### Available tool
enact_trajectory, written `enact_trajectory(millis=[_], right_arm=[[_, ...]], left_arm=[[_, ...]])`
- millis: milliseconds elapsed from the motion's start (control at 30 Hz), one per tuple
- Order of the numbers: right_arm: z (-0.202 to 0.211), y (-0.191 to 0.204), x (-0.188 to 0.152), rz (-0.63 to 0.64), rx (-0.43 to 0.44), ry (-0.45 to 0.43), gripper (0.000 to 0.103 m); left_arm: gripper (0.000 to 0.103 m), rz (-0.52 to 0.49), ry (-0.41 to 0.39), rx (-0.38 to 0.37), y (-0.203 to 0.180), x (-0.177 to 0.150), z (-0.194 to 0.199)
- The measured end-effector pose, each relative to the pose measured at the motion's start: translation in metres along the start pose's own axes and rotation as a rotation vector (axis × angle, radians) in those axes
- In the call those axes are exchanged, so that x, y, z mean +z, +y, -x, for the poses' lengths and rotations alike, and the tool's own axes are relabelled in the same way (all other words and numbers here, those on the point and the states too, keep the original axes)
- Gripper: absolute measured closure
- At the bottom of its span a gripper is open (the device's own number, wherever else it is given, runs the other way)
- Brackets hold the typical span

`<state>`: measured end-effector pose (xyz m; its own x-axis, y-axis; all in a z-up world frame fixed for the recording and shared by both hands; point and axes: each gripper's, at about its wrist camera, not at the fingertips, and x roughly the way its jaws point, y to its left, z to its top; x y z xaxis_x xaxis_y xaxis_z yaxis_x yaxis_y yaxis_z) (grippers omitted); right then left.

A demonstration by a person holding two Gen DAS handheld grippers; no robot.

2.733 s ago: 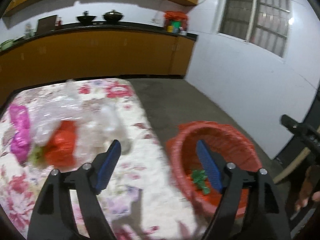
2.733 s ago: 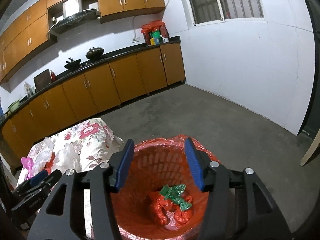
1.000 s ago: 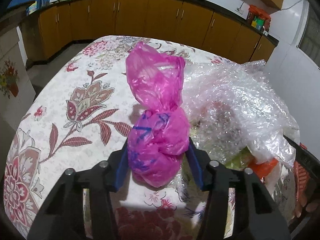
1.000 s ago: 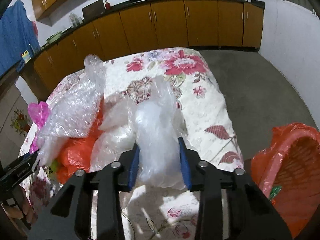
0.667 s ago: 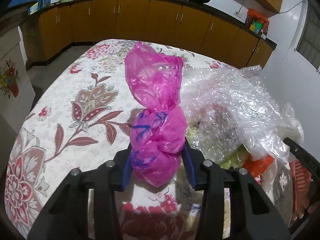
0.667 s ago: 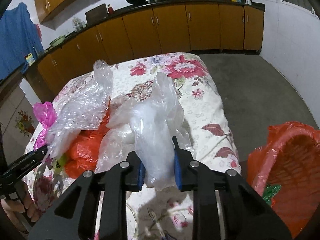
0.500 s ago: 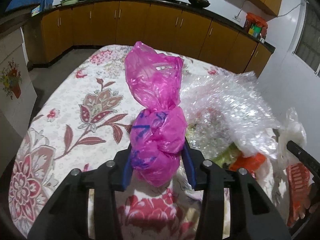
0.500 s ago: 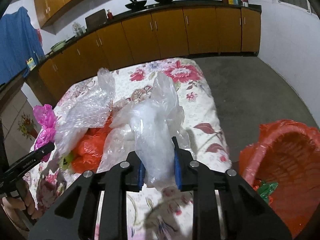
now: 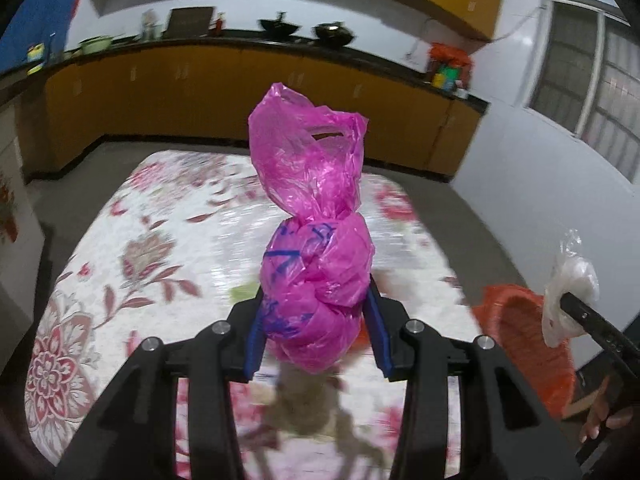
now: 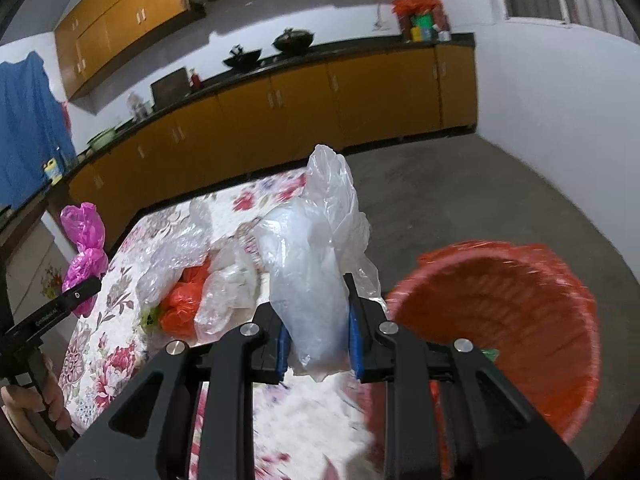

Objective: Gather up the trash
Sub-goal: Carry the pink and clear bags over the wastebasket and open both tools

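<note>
Left gripper [image 9: 316,330] clamped on pink bag [image 9: 314,264], lifted clear of table [image 9: 120,264] | right gripper [image 10: 318,336] pinching clear bag [image 10: 316,276], up too | next: bin [image 10: 520,320], probably

Lifted off the table [image 9: 120,240]: pink bag [image 9: 316,280] between left gripper [image 9: 316,332] jaws, clear bag [image 10: 316,300] between right gripper [image 10: 318,336] jaws. Red bin [image 10: 520,320] now nearer.
</note>
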<state>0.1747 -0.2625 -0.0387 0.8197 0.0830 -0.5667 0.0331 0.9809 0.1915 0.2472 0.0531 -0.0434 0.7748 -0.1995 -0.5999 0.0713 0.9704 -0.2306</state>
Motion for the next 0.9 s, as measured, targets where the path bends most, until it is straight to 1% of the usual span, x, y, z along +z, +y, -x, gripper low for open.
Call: enact_trajectory(millis=[167, 333, 467, 667, 900], right_arm=[[0.034, -0.024, -0.001, -0.021, -0.069, -0.043, 0.079], [0.061, -0.048, -0.006, -0.071, -0.15, -0.071, 0.079], [0.077, -0.061, -0.012, -0.11, -0.183, -0.089, 0.079], [0.091, -0.076, -0.023, -0.149, -0.2, -0.103, 0.079], [0.091, -0.081, -0.024, -0.169, -0.203, -0.103, 0.079]], left_arm=[[0.06, -0.059, 0.004, -0.094, -0.049, -0.002, 0.01], [0.06, -0.112, 0.014, -0.168, -0.094, -0.011, 0.013], [0.06, -0.138, 0.039, -0.236, -0.127, -0.02, 0.011], [0.06, -0.19, 0.075, -0.289, -0.163, -0.034, 0.006], [0.06, -0.24, 0.087, -0.306, -0.181, -0.044, 0.005]])
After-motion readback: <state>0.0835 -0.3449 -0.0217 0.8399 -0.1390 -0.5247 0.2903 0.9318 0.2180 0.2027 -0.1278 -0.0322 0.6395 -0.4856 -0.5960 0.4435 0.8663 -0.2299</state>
